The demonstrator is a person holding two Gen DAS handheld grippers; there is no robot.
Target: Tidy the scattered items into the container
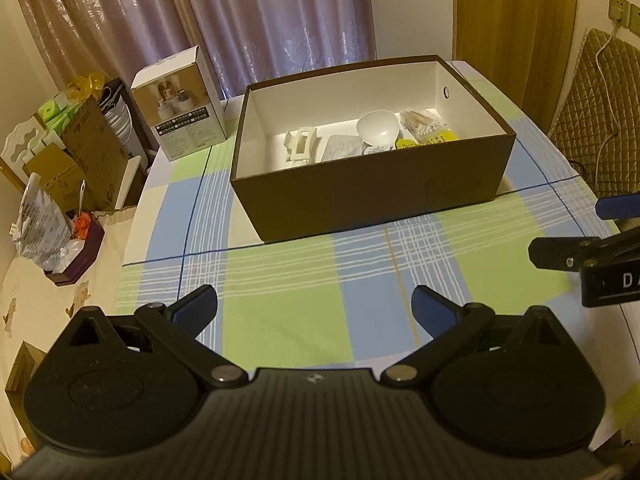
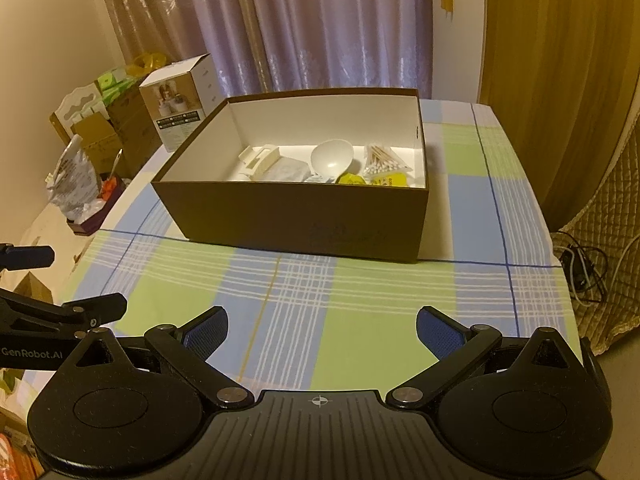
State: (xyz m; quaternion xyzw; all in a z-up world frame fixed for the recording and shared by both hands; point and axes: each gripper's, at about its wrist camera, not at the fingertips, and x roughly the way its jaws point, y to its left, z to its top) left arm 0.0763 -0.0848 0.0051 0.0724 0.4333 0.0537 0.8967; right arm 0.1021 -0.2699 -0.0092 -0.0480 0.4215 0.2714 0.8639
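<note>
Container: a brown cardboard box (image 1: pixel 372 196), lid off, stood on the checked tablecloth (image 1: pixel 280 280) toward the far side of the table.
Contents: a white bowl (image 1: pixel 378 126), a packet of cotton swabs (image 1: pixel 424 122), a cream hair claw (image 1: pixel 300 146), a pale flat packet (image 1: pixel 342 148) and yellow packaging (image 1: pixel 440 136) all lay on the box floor.
Items outstanding: none was seen loose on the cloth in either view; the task was judged complete or nearly so.
Left gripper (image 1: pixel 314 308): fingers spread wide, nothing between them, held above bare cloth near the table's front edge.
Right gripper (image 2: pixel 322 330): likewise spread and empty, just beside the left one.
Handling, judged: contents were light; the bowl looked rigid and smooth, likely to slip, best pinched across its rim. The swab packet would yield and crinkle. The box walls were thin card; if moved, both short ends should be gripped.
Bystander: a white product carton (image 1: pixel 180 100) stood left of the box, apart from it.
</note>
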